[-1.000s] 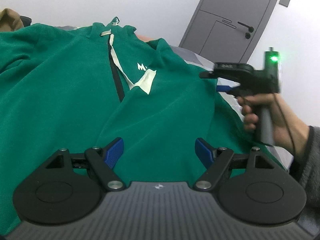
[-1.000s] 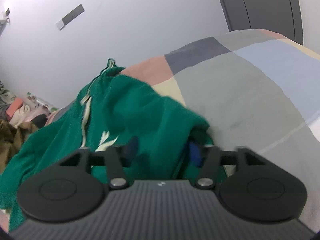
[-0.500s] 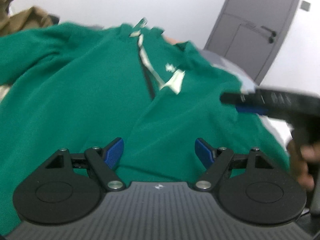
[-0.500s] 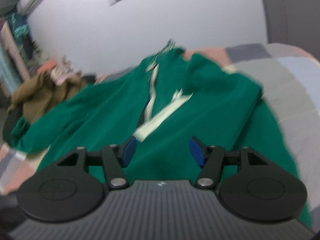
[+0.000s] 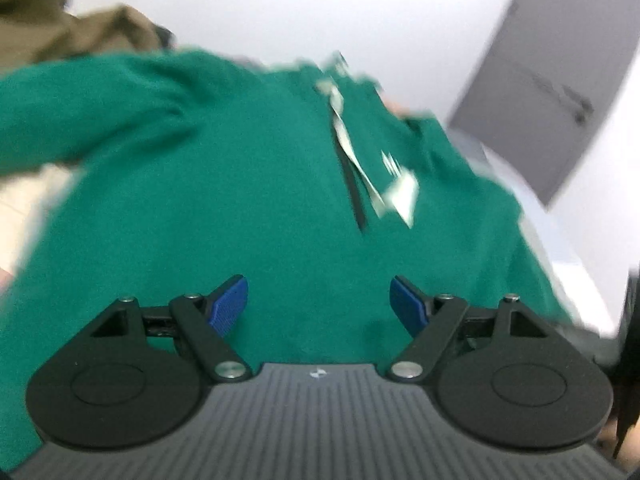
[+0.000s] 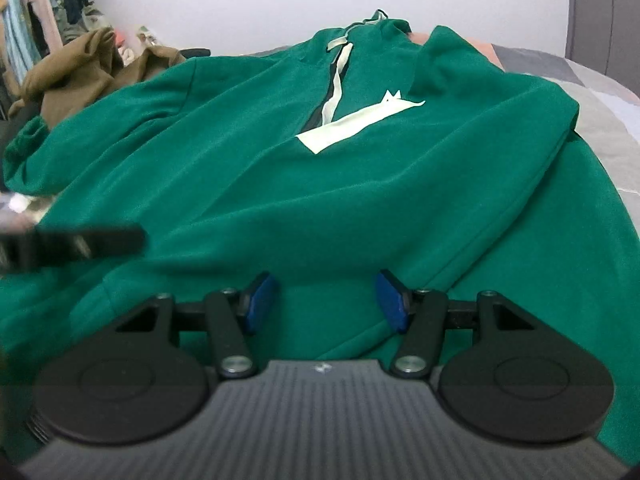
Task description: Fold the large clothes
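A large green hoodie with a pale drawstring and a white chest print lies front up on the bed, its hem nearest me. One sleeve lies folded in along the right side, the other stretches out to the left. My right gripper hovers open just above the hem, nothing pinched between its blue pads. In the left wrist view the hoodie is blurred by motion, and my left gripper stands wide open over its lower part, holding nothing. The left gripper also shows as a dark blur at the left edge.
A brown garment is heaped past the hoodie's left shoulder, with hanging clothes behind it. The patchwork bedcover shows to the right. A grey door stands at the far right.
The right gripper has come away from the sleeve at the hoodie's right edge and swung round to face it from the hem. The left gripper has shifted left, and the right hand has slipped out of its view.
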